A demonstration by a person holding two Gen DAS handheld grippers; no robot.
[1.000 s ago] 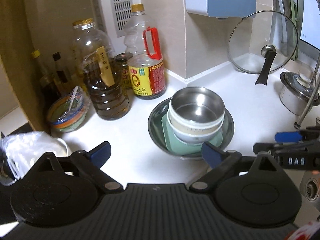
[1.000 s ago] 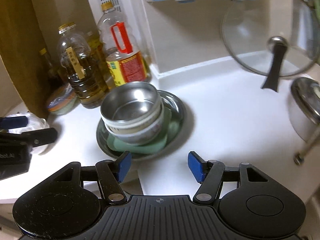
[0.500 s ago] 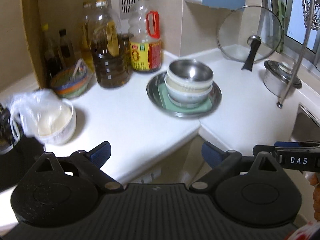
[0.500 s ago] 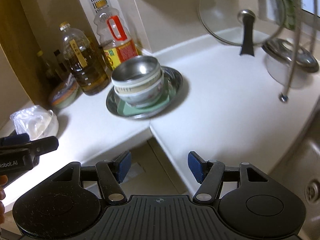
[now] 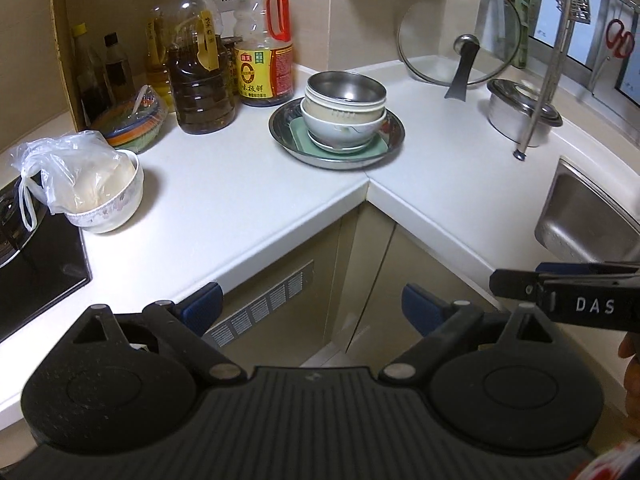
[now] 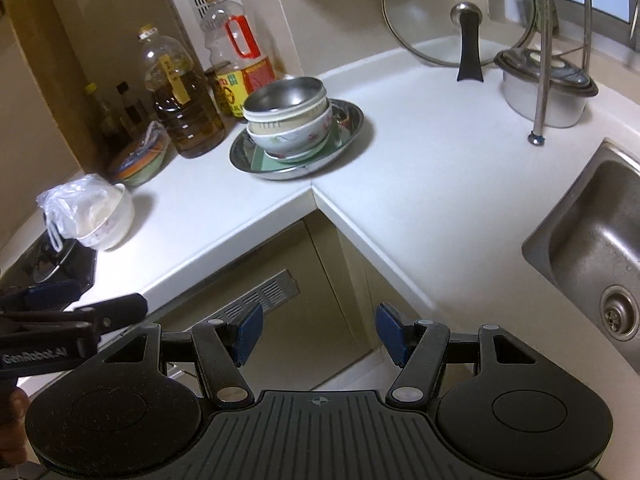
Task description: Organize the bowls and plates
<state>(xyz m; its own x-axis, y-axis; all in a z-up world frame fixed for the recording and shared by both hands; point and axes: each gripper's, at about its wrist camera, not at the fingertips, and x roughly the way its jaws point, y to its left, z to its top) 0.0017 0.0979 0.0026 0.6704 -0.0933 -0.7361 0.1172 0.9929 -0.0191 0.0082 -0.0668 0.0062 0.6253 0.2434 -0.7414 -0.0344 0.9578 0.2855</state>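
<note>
A stack stands at the inner corner of the white counter: a round steel plate [image 5: 394,136], a green square plate [image 5: 298,136] in it, a white ceramic bowl [image 5: 340,128], a cream bowl [image 5: 344,110] and a steel bowl [image 5: 344,86] on top. The stack also shows in the right wrist view [image 6: 288,128]. My left gripper [image 5: 312,308] is open and empty, held off the counter edge in front of the cabinet. My right gripper [image 6: 318,334] is open and empty, also off the counter, well short of the stack.
Oil and sauce bottles [image 5: 202,76] stand behind the stack. A white bowl with a plastic bag [image 5: 100,192] and coloured bowls [image 5: 132,124] sit left, beside a black hob [image 5: 36,264]. A glass lid [image 5: 460,56], a steel pot [image 5: 520,116], a rack leg [image 5: 520,154] and a sink [image 6: 592,248] are right.
Both grippers have drawn back from the stack, from over the counter to beyond its front edge. The stack has stayed where it was. Both grippers stayed open.
</note>
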